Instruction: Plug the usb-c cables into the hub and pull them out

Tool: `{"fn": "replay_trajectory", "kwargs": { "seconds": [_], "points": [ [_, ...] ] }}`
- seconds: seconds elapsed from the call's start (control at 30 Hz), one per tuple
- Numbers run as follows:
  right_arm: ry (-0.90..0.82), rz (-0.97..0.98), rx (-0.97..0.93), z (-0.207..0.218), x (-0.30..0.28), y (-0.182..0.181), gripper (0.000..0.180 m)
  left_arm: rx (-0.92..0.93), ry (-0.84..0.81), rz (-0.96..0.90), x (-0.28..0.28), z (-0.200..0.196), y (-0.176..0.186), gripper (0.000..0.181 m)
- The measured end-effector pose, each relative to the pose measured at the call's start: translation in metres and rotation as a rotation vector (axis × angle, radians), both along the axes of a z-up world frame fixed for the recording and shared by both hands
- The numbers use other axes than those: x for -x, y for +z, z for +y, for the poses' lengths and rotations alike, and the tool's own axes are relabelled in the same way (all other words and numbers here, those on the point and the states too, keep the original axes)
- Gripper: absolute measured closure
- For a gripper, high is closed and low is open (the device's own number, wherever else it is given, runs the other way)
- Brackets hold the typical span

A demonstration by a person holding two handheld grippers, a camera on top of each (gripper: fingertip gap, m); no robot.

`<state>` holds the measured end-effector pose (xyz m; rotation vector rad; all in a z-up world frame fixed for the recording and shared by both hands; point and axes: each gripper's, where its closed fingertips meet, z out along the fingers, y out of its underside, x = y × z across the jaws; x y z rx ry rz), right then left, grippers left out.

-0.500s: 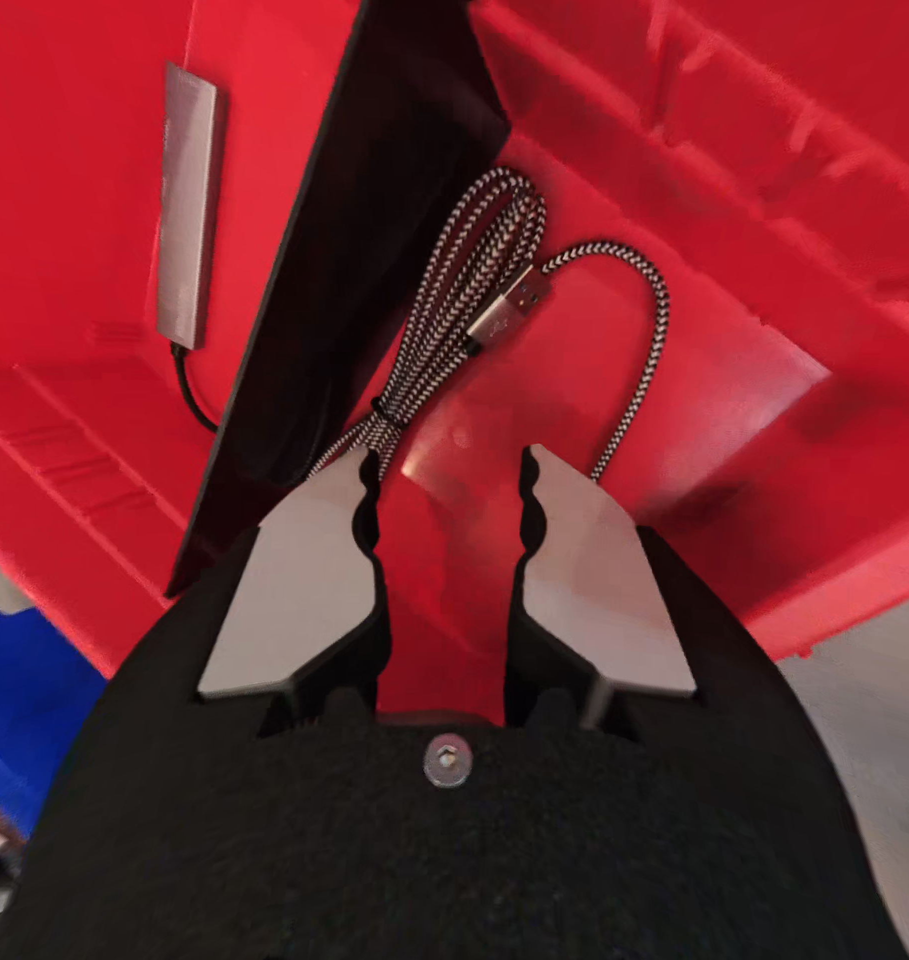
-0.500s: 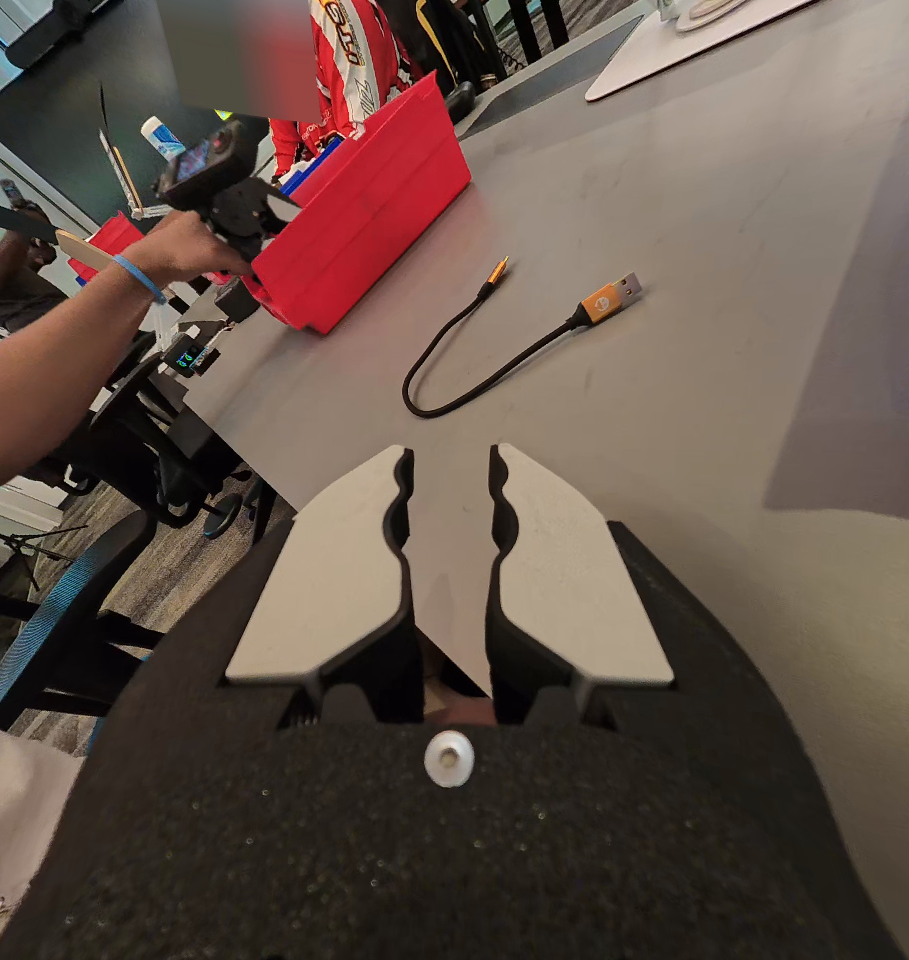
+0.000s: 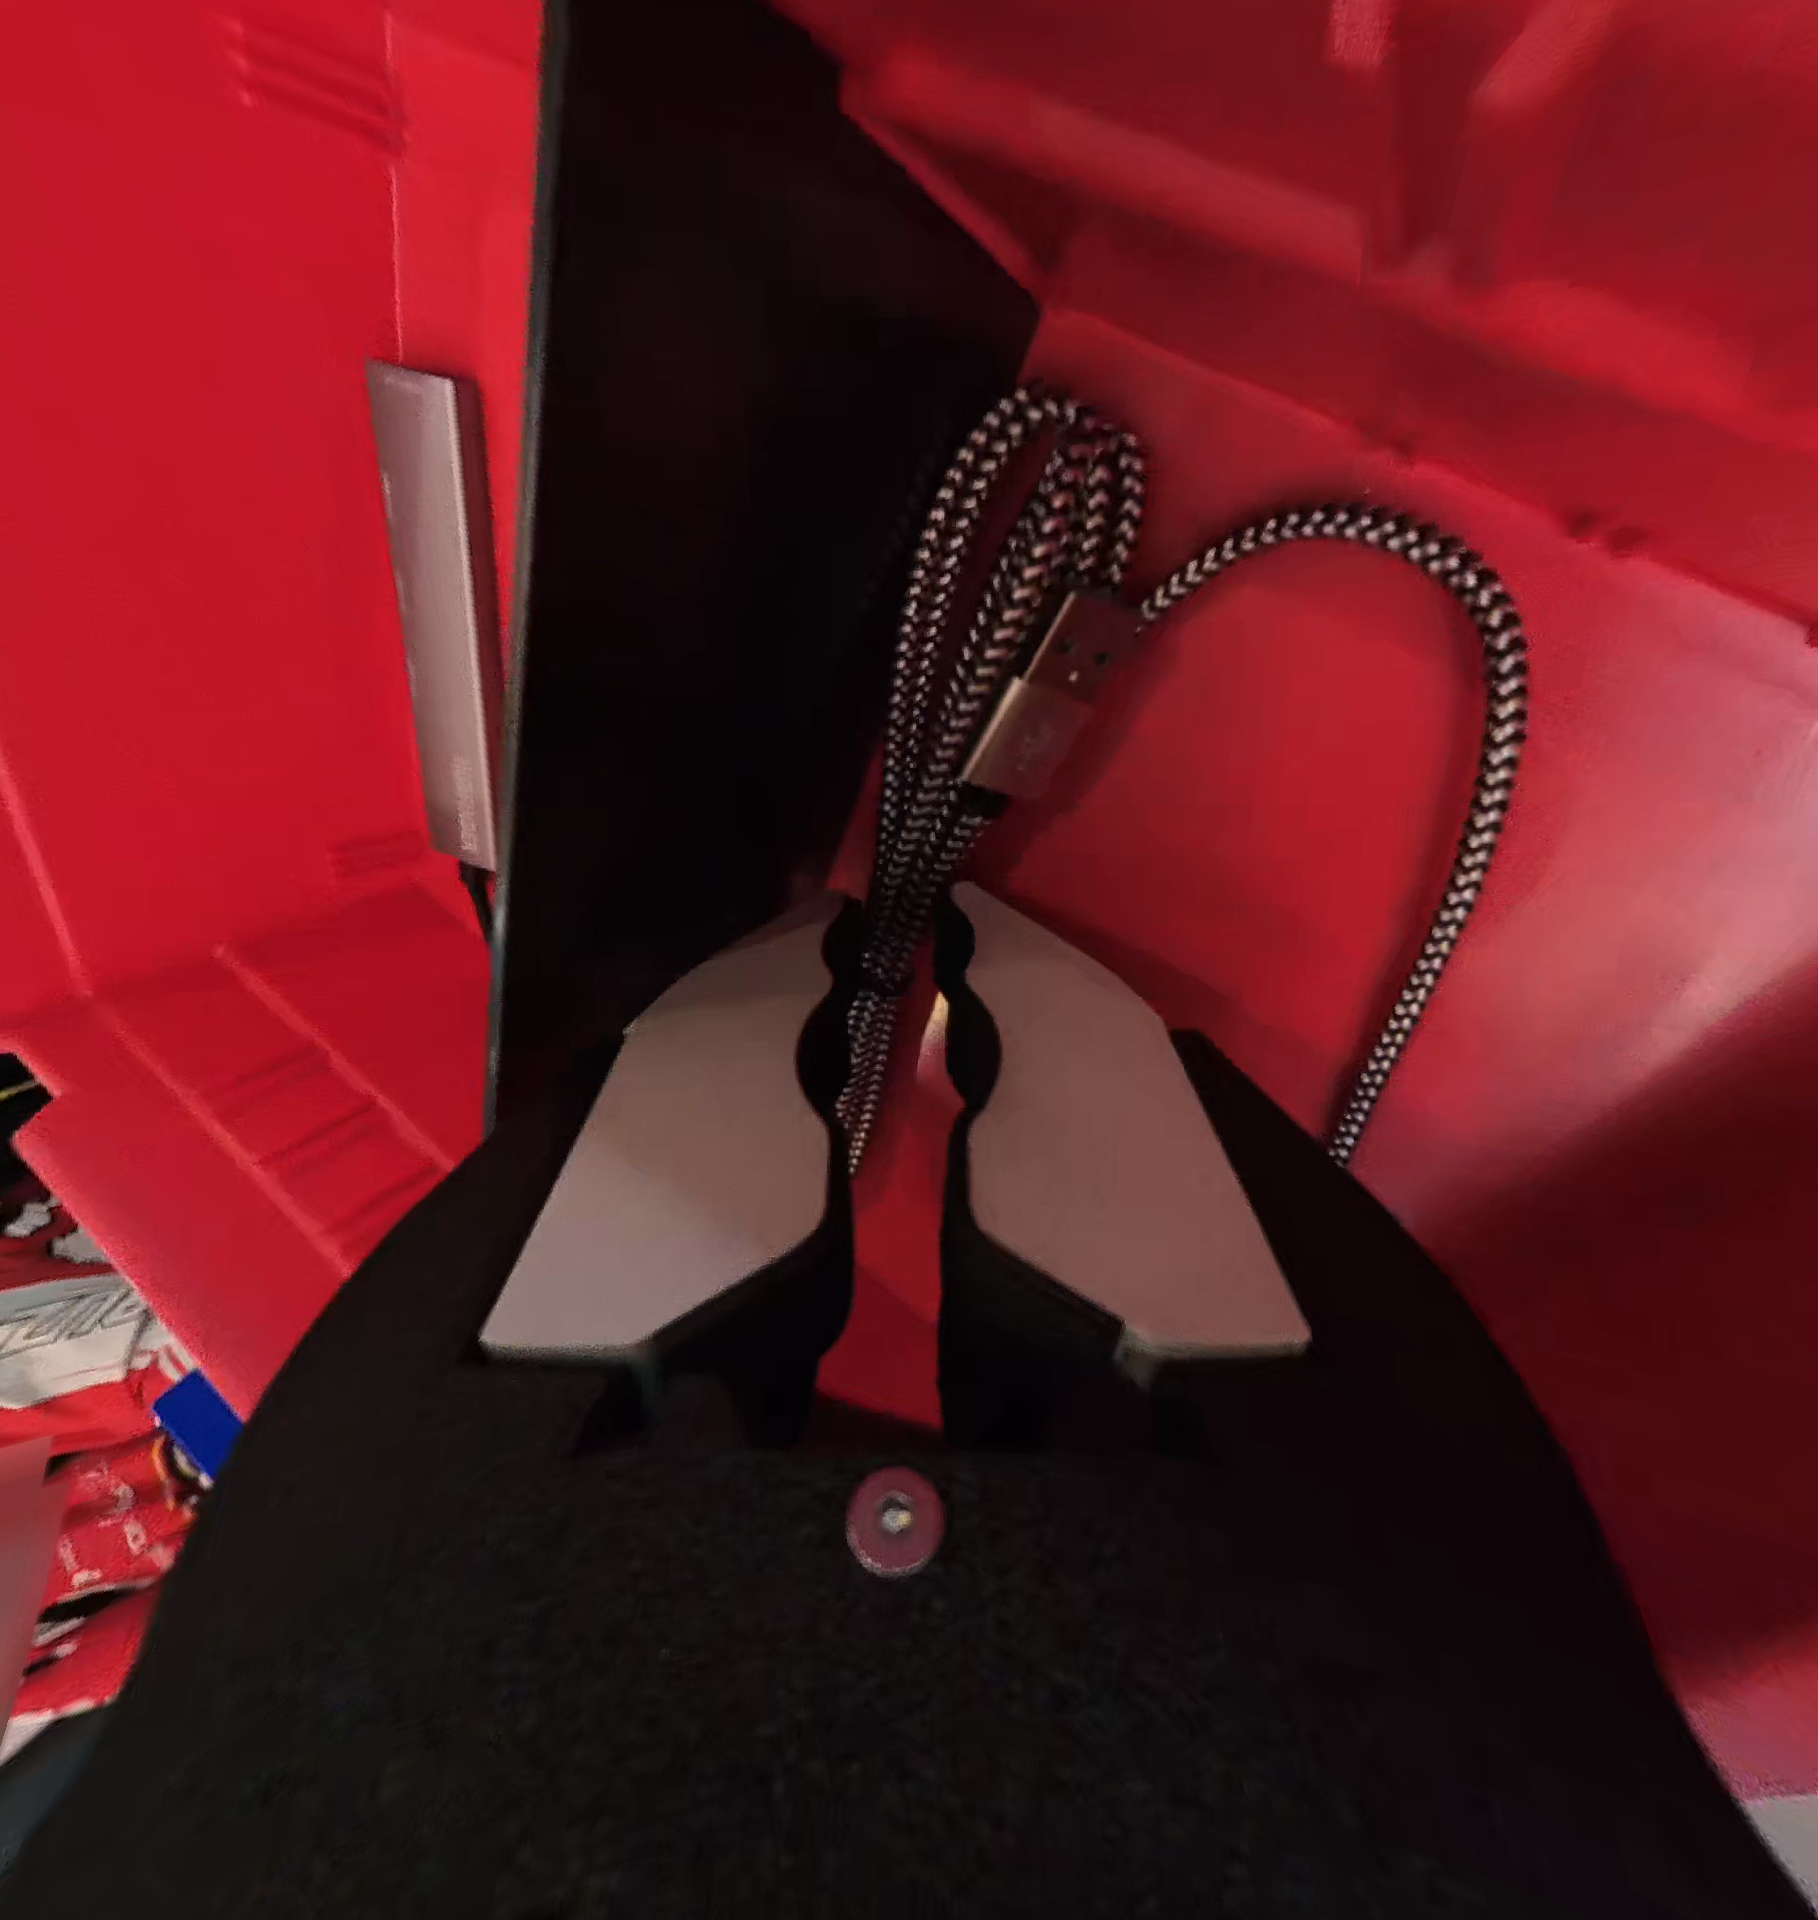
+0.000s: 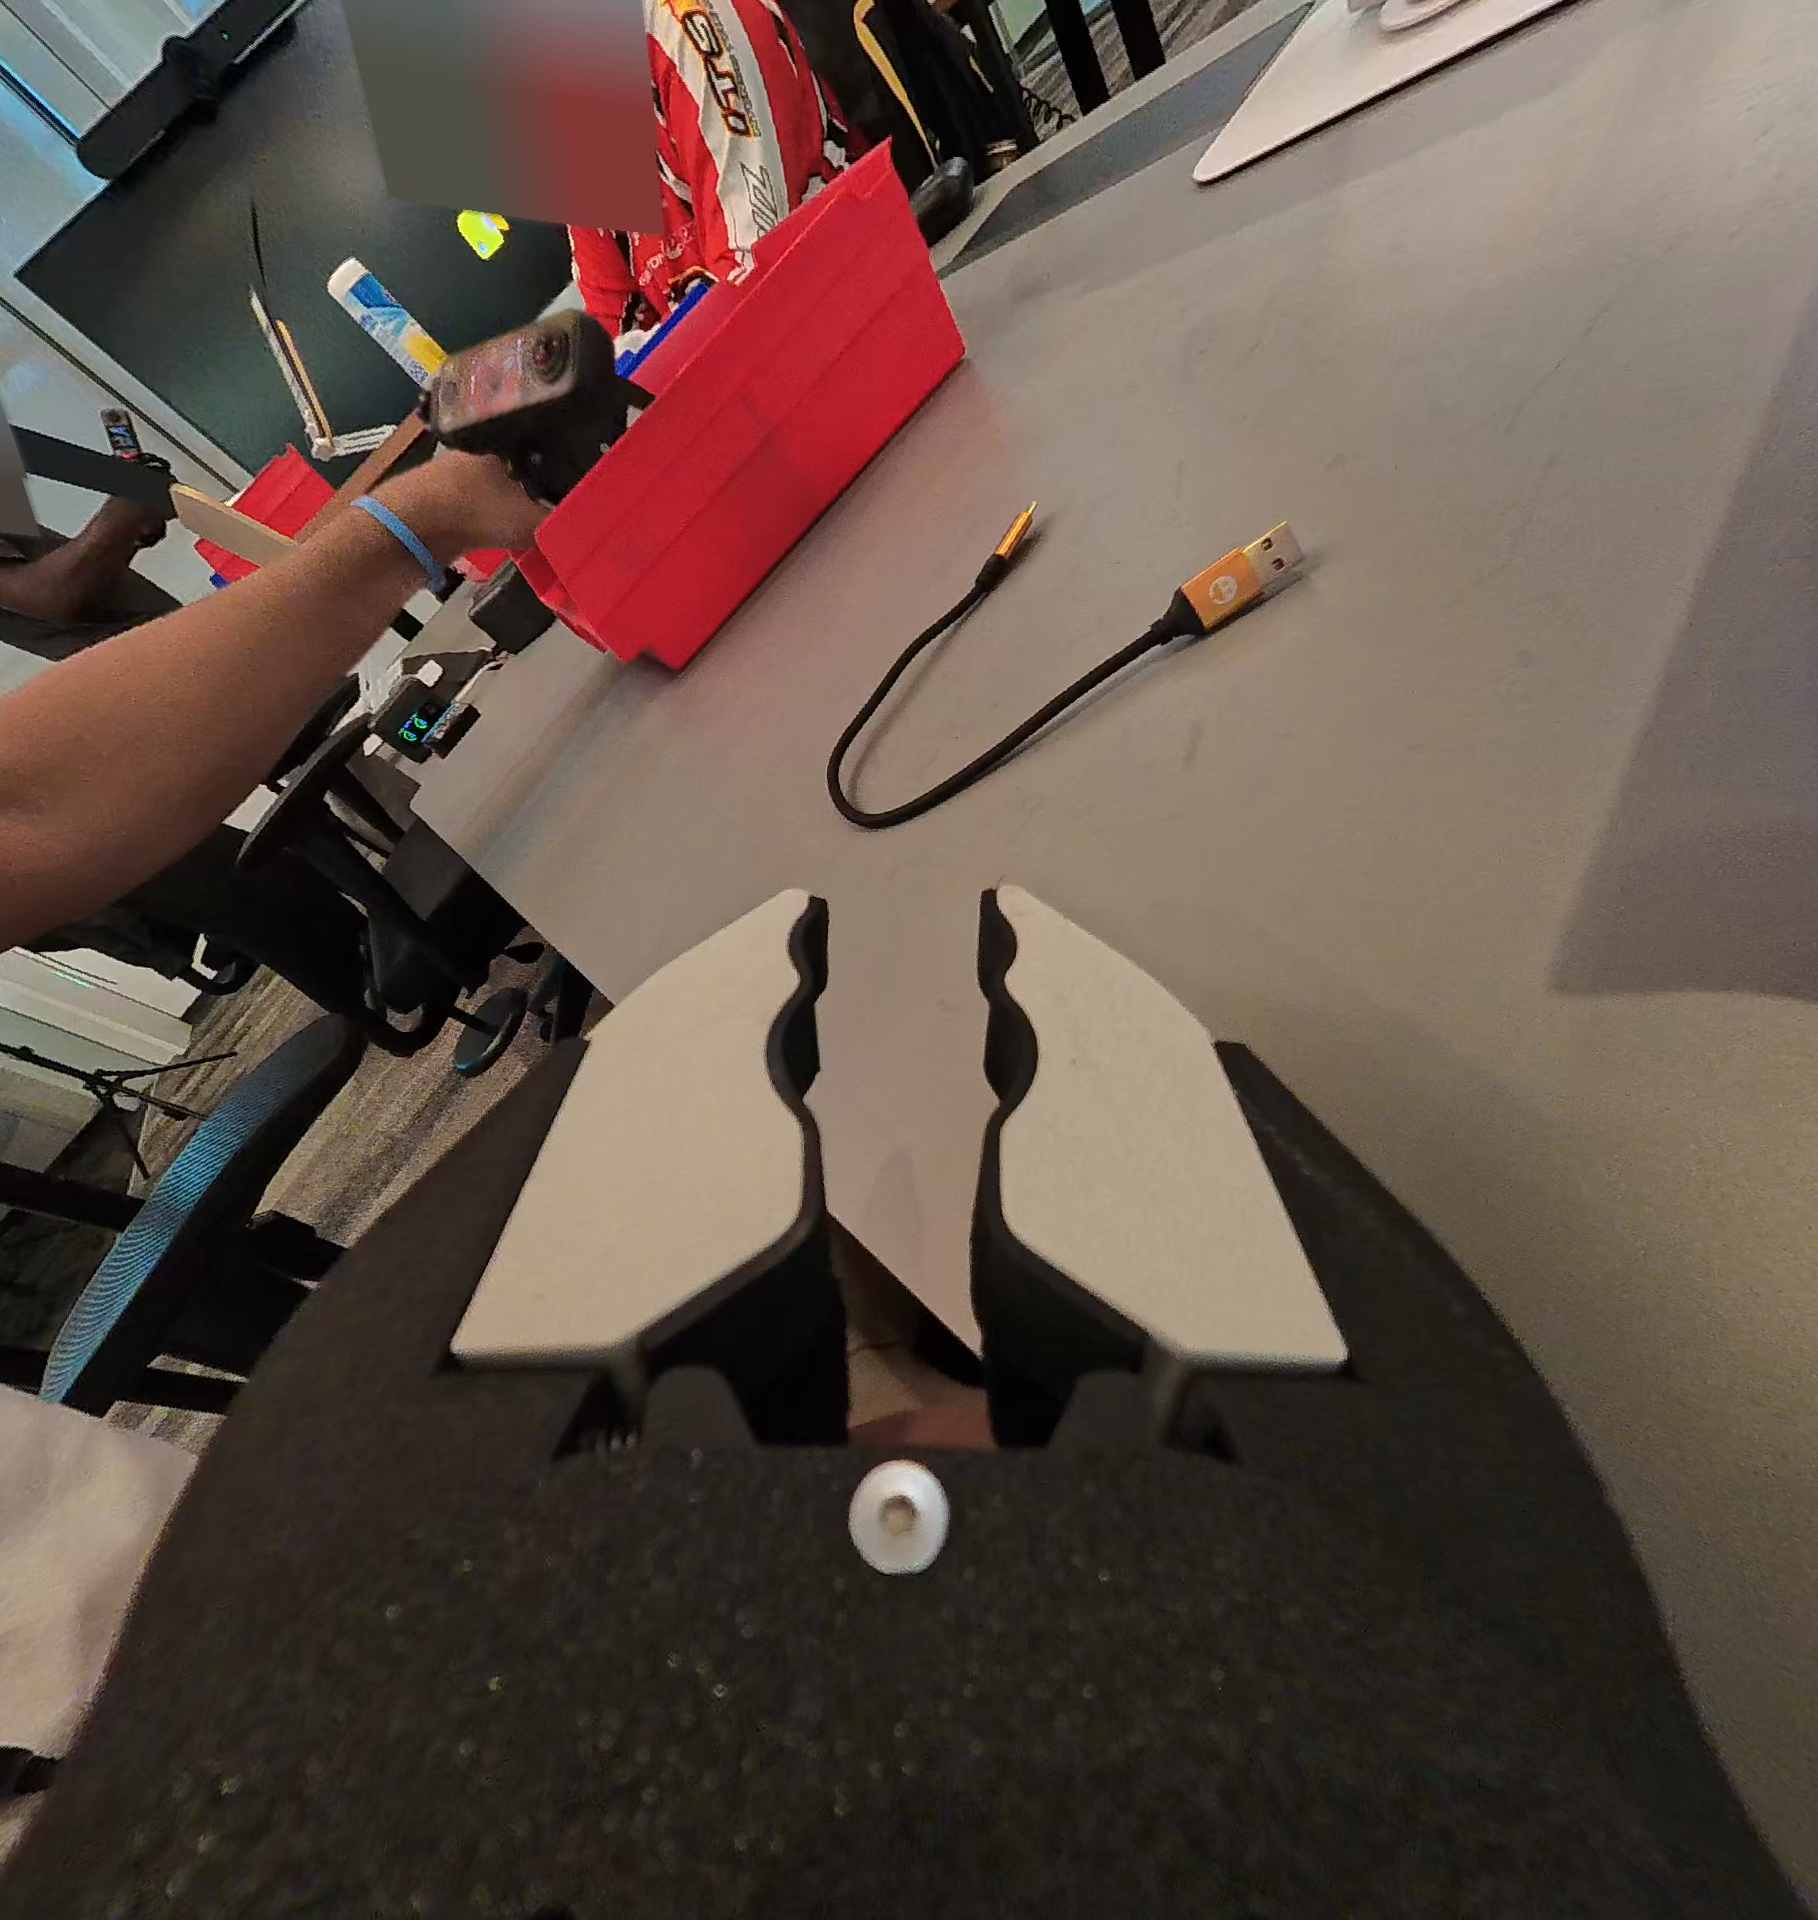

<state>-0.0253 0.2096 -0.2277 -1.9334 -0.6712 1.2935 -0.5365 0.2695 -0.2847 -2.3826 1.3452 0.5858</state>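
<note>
L gripper (image 3: 897,935) straddles braided cable (image 3: 988,644).

the left wrist view sits just behind its own gripper's two fingers and looks down along them, very close, into a red bin (image 3: 1507,312); the bin's walls and a black divider (image 3: 739,520) fill nearly the whole picture, with only slivers of the room at the lower left edge. the right wrist view sits low over a grey table (image 4: 1404,520), looks forward across it along its own fingers from much farther back, and is tilted. both views share the red bin (image 4: 780,436): the right one sees its outside, with the left gripper's camera (image 4: 520,390) reaching in.
</note>
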Motion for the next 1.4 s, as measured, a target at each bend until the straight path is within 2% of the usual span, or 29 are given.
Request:
{"fn": "replay_trajectory", "kwargs": {
  "seconds": [0.1, 0.2, 0.27, 0.37, 0.5, 0.6, 0.67, 0.8, 0.97, 1.1, 1.23, 1.4],
  "points": [
    [-0.003, -0.001, -0.001, 0.000, 0.000, 0.000, 0.153, 0.029, 0.105, 0.050, 0.006, -0.007, 0.005, 0.170],
    [-0.005, 0.005, 0.005, 0.001, 0.000, 0.000, 0.153, -0.099, 0.153, 0.003, -0.004, -0.013, 0.039, 0.171],
    [-0.009, 0.010, 0.006, 0.001, -0.001, 0.001, 0.153, -0.240, 0.203, -0.044, -0.007, -0.019, 0.083, 0.172],
    [-0.015, 0.011, 0.000, 0.001, -0.002, 0.002, 0.153, -0.498, 0.285, -0.138, -0.010, -0.039, 0.167, 0.172],
    [-0.008, 0.013, -0.003, -0.001, -0.001, 0.003, 0.153, -0.753, 0.223, -0.254, -0.048, -0.069, 0.264, 0.172],
    [-0.001, -0.001, -0.021, -0.002, 0.003, 0.003, 0.154, -0.738, 0.012, -0.310, -0.114, -0.079, 0.285, 0.172],
    [0.002, -0.013, -0.033, -0.003, 0.004, 0.003, 0.154, -0.665, -0.148, -0.238, -0.155, -0.079, 0.274, 0.172],
    [0.005, -0.015, -0.037, -0.004, 0.004, 0.004, 0.154, -0.476, -0.472, -0.015, -0.227, -0.063, 0.224, 0.172],
    [-0.007, -0.031, -0.053, -0.001, 0.003, 0.002, 0.154, -0.230, -0.771, 0.016, -0.310, -0.037, 0.144, 0.172],
    [-0.051, -0.020, -0.065, 0.005, -0.007, 0.007, 0.154, -0.080, -1.006, 0.055, -0.376, -0.034, 0.092, 0.172],
    [-0.126, -0.003, -0.080, 0.017, -0.021, 0.011, 0.155, -0.011, -1.156, 0.195, -0.414, -0.027, 0.061, 0.171],
    [-0.164, 0.015, -0.067, 0.025, -0.030, 0.013, 0.156, 0.016, -1.259, 0.163, -0.448, -0.018, 0.042, 0.171]
  ]
}}
